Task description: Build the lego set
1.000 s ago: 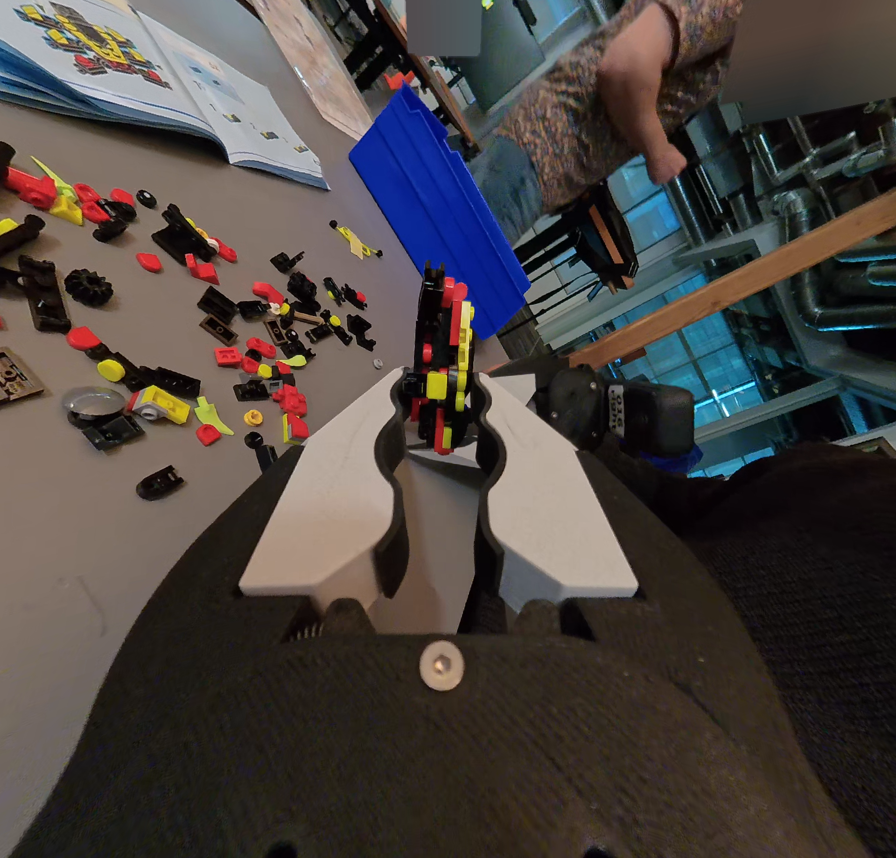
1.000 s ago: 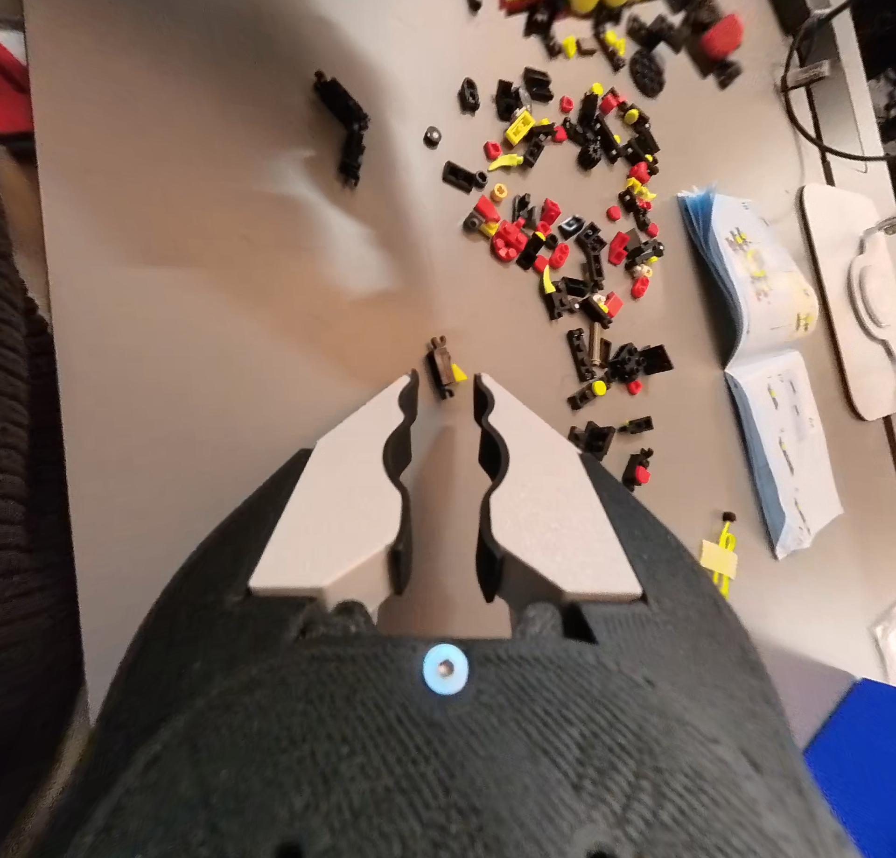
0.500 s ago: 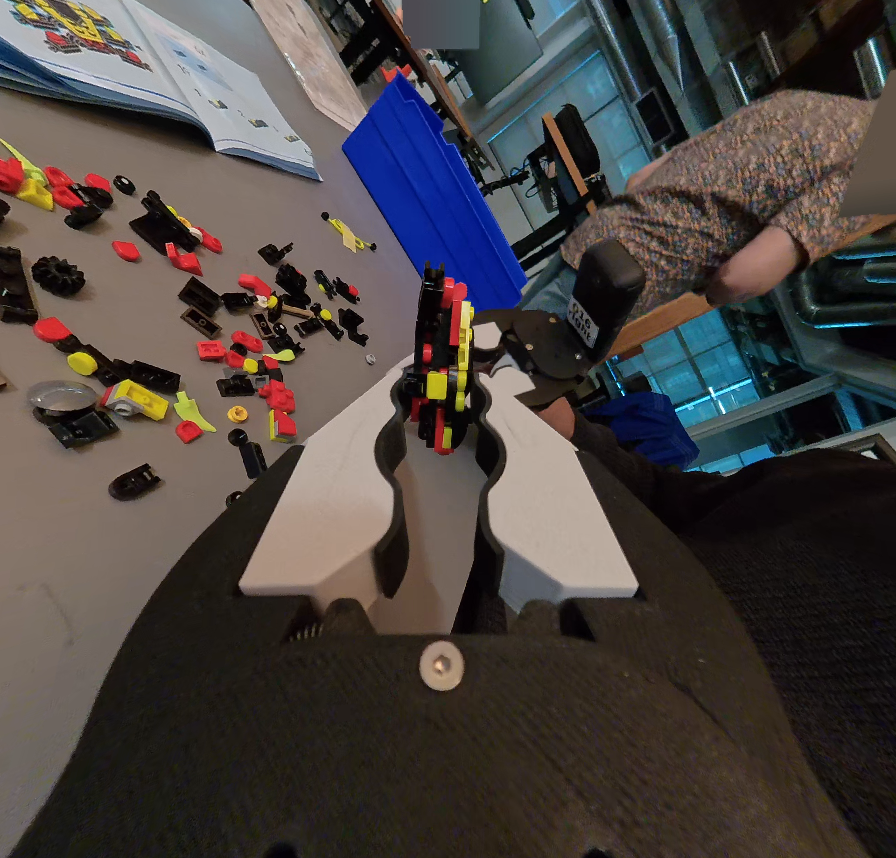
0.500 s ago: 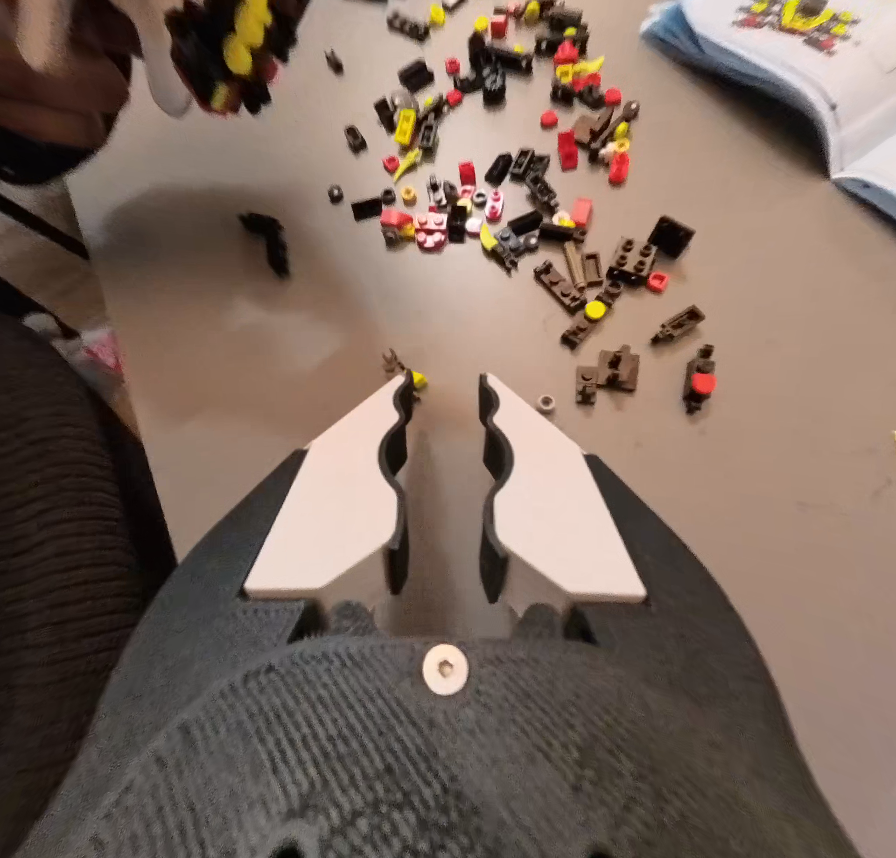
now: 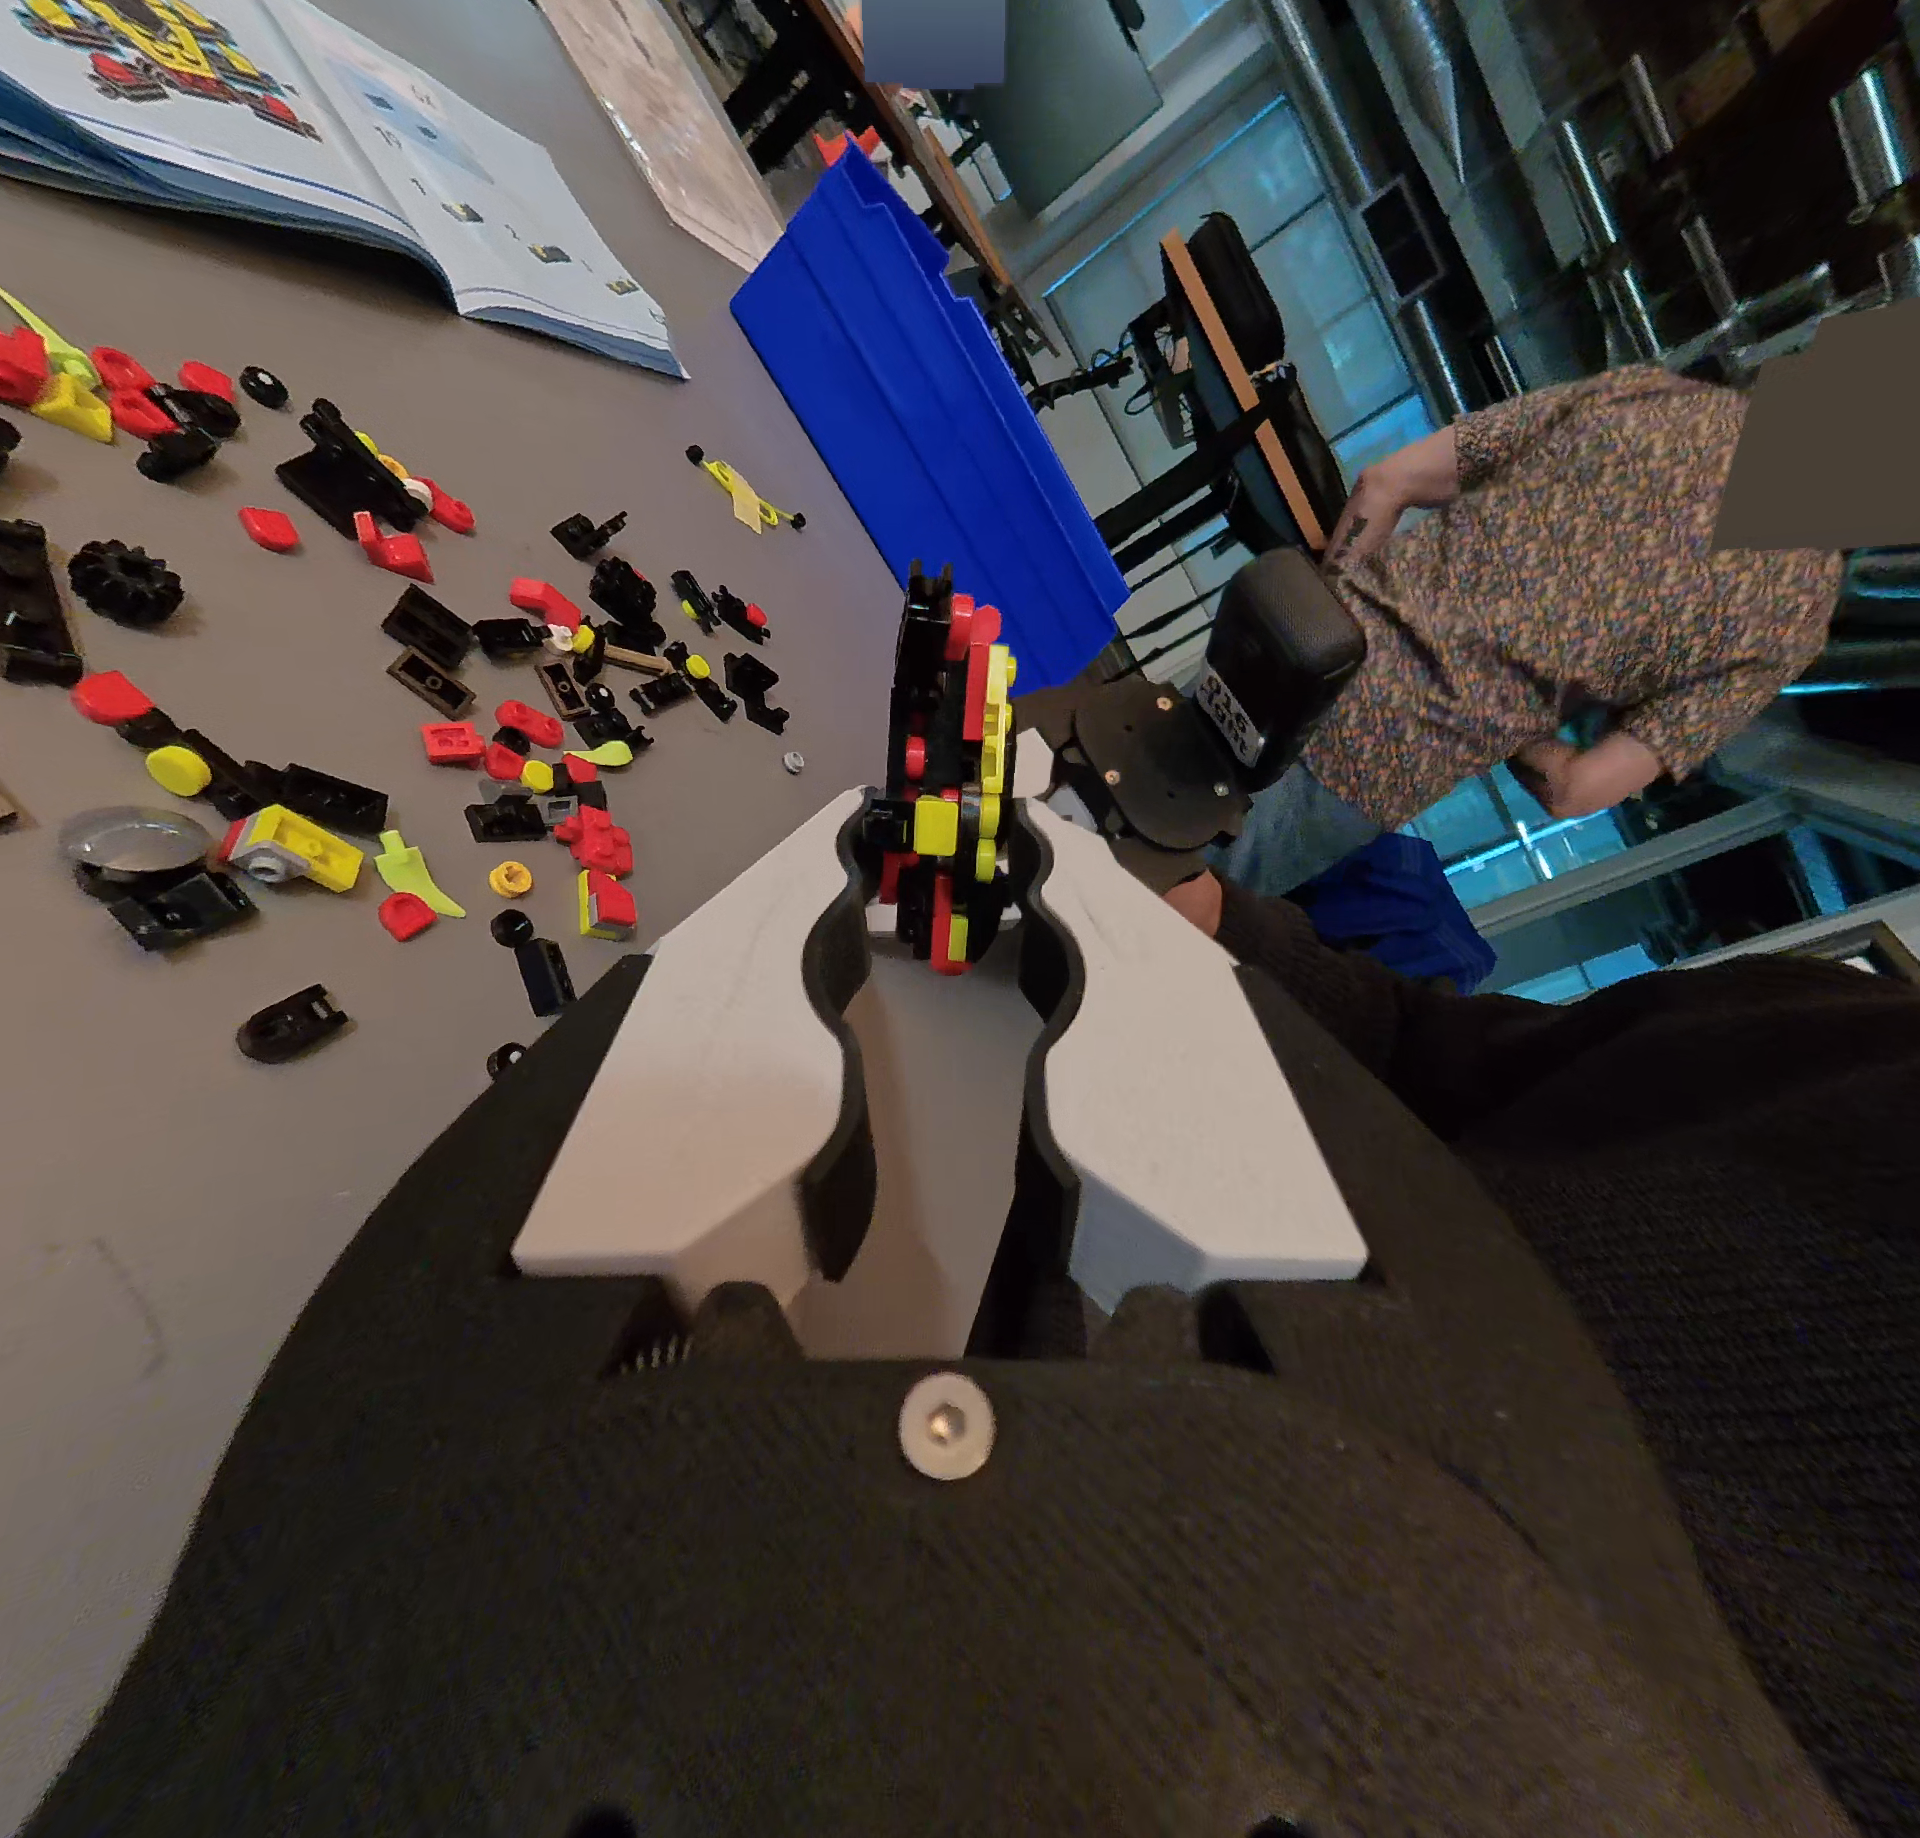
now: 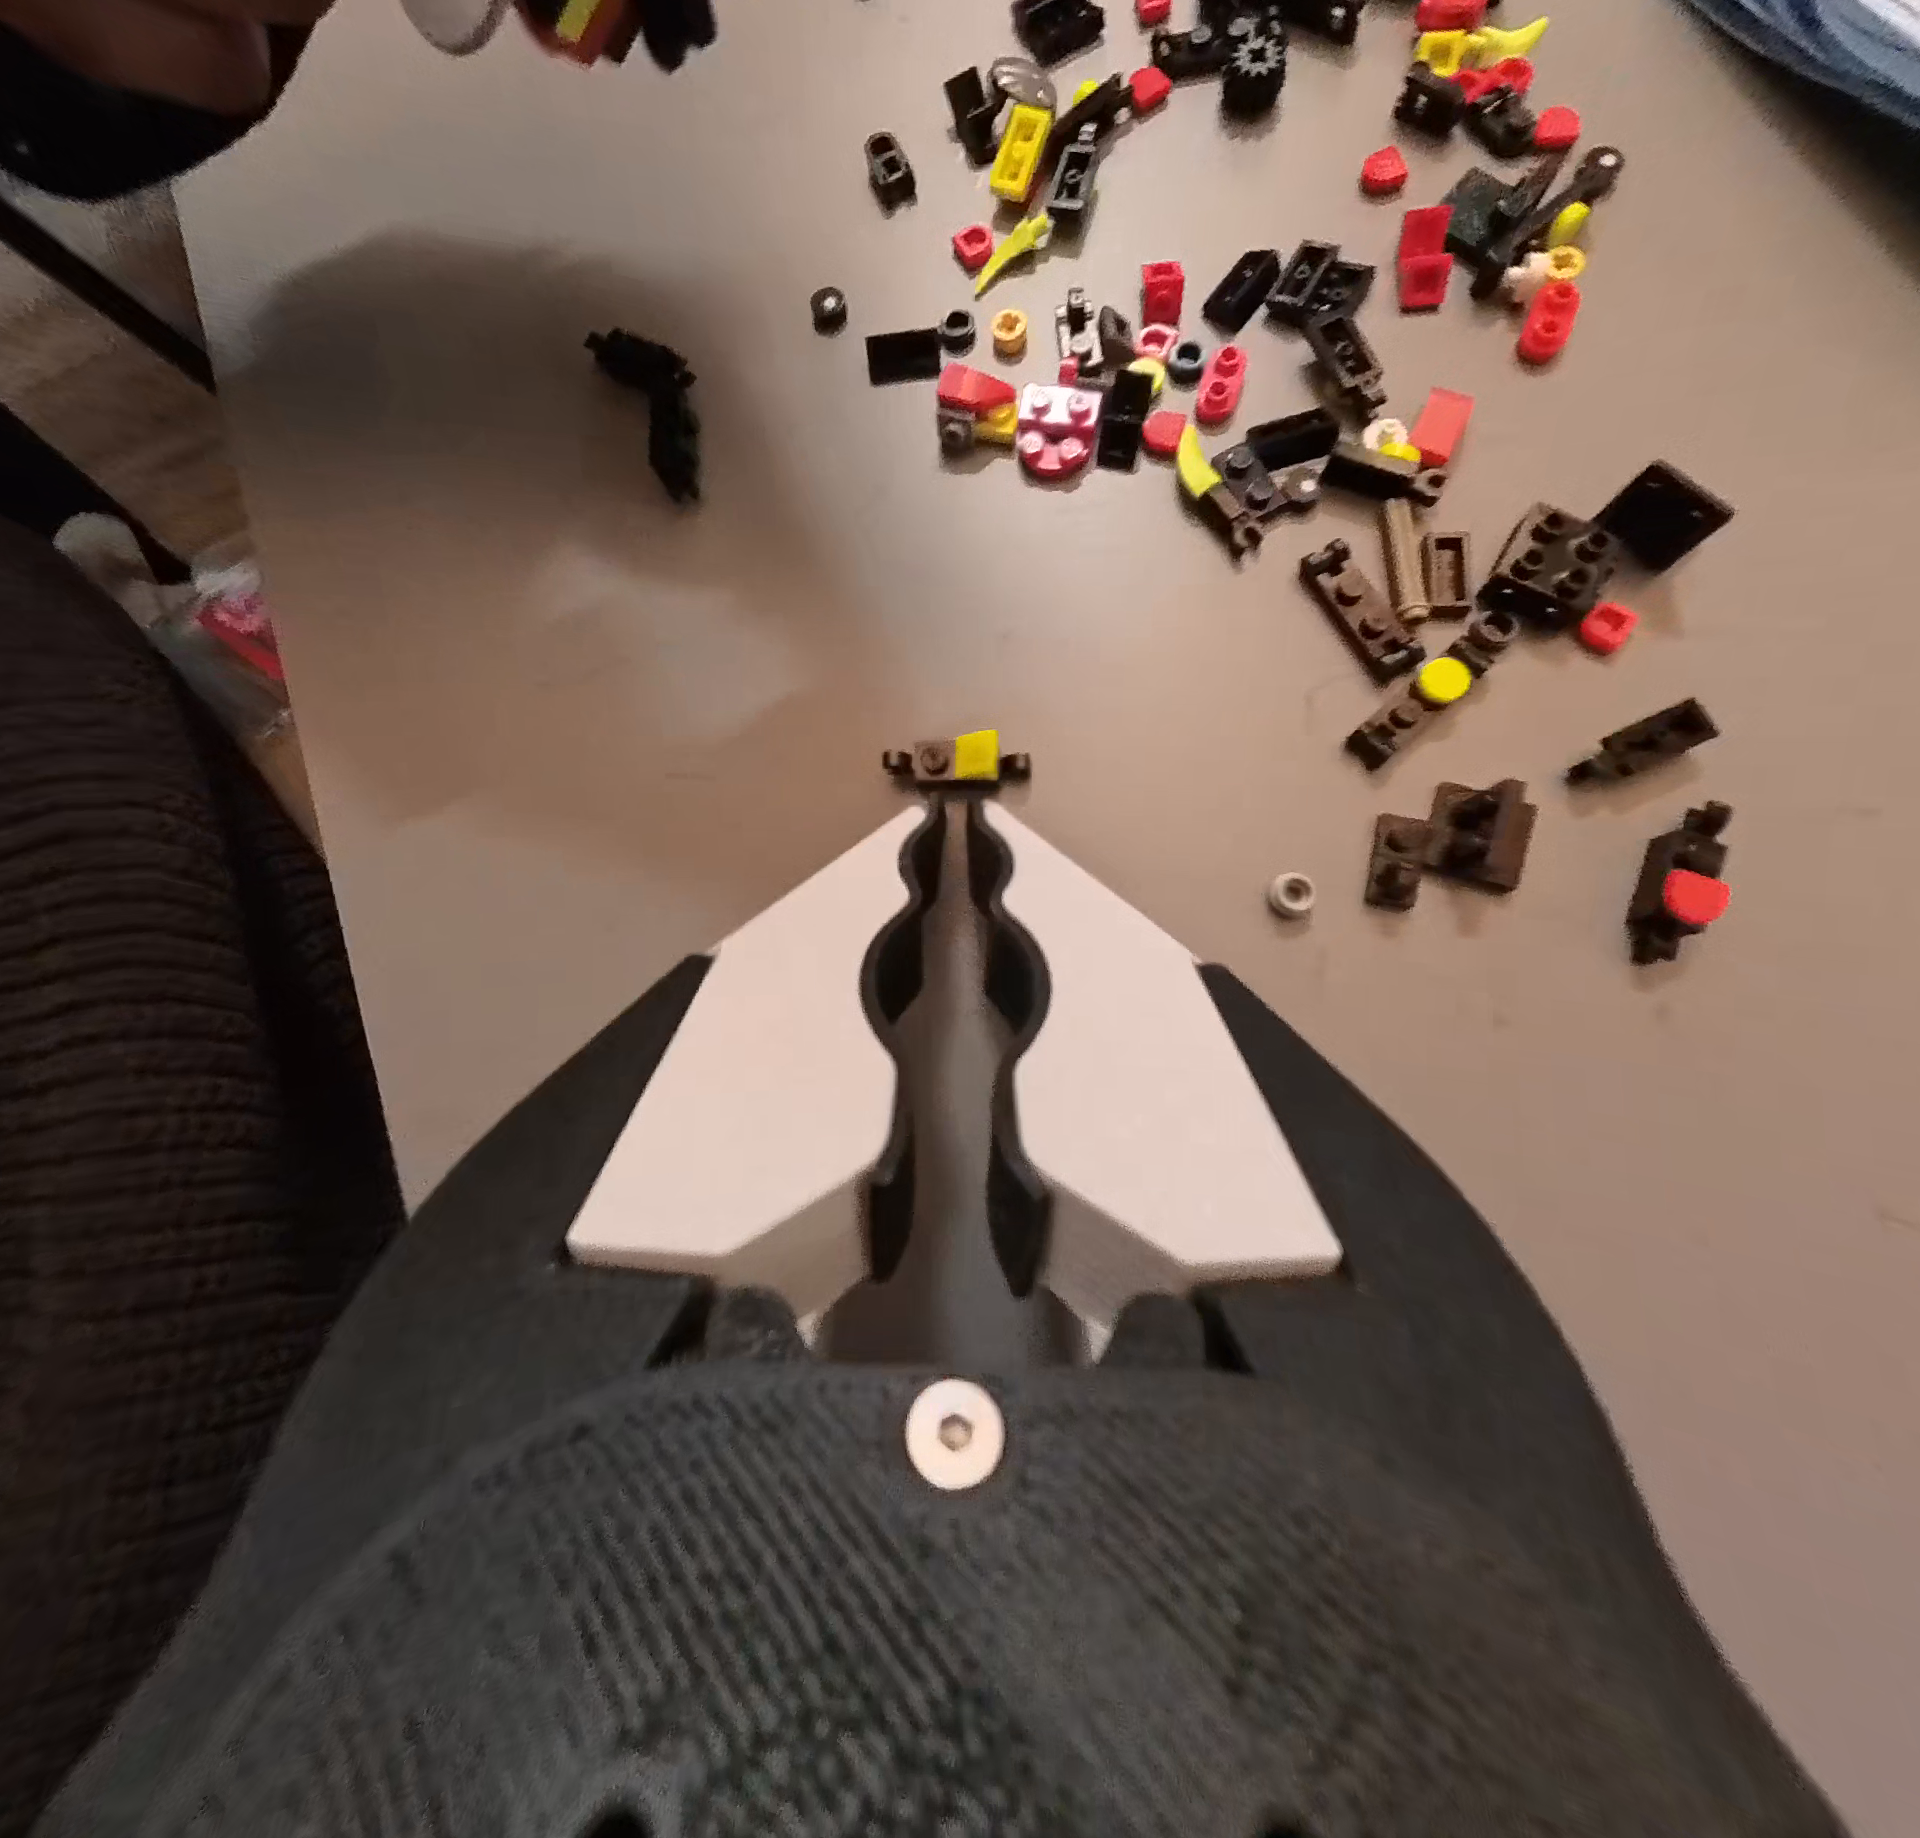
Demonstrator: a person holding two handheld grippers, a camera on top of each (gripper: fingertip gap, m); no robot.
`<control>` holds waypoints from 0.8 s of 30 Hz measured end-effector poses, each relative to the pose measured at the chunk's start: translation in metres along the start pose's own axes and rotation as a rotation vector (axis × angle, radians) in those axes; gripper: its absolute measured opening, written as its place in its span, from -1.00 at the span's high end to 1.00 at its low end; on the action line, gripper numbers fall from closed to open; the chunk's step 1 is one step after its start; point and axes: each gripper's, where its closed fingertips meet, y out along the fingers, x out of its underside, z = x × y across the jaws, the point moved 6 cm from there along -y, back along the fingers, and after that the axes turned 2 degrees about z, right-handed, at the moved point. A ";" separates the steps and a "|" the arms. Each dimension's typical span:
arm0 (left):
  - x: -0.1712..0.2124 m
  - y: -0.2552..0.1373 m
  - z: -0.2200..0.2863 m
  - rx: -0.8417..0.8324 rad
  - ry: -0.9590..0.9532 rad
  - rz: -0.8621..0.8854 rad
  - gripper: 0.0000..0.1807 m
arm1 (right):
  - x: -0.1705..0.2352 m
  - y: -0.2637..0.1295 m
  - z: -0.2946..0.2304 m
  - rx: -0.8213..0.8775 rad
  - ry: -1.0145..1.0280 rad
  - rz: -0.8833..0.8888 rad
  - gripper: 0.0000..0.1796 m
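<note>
Closed since half a second ago: right claw, fingers then apart with the small black-and-yellow piece just off the left fingertip, now pinching that piece at the tips, low over the desk. Unchanged: left claw, clamped on the black, red and yellow lego assembly, held on edge above the desk. Scattered beyond the pinched piece and to its right: loose bricks. Off to its left, apart from the heap: bent black piece. Farther right, past the bricks: instruction booklet. Beyond the assembly in the left wrist view: blue bin.
</note>
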 end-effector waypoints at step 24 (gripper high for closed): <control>-0.001 0.005 -0.003 0.008 -0.010 -0.011 0.77 | -0.006 0.001 0.012 -0.384 -0.529 -0.115 0.79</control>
